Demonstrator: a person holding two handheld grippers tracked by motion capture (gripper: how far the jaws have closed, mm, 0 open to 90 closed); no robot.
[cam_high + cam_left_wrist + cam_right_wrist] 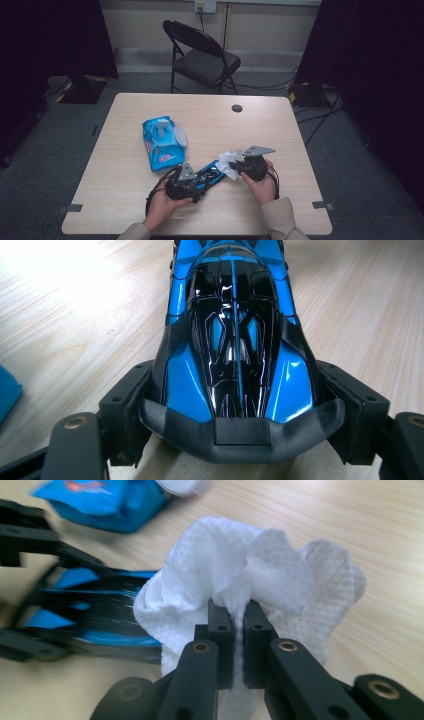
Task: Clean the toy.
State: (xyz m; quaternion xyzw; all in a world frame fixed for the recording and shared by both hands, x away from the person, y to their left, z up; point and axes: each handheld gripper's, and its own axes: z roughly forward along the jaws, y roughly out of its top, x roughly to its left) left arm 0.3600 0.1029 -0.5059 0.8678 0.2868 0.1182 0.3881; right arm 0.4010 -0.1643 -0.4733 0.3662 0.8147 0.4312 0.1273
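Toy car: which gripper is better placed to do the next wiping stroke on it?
Right. The right gripper is shut on the white wipe, which sits right at the front end of the blue toy car. The left gripper clamps the car's rear on the table, so it should probably just steady it.

A black folding chair (pixel 200 55) is standing on grey carpet (pixel 65 130) behind the light wooden table (pixel 260 125), with dark curtains (pixel 370 45) hanging at both sides.
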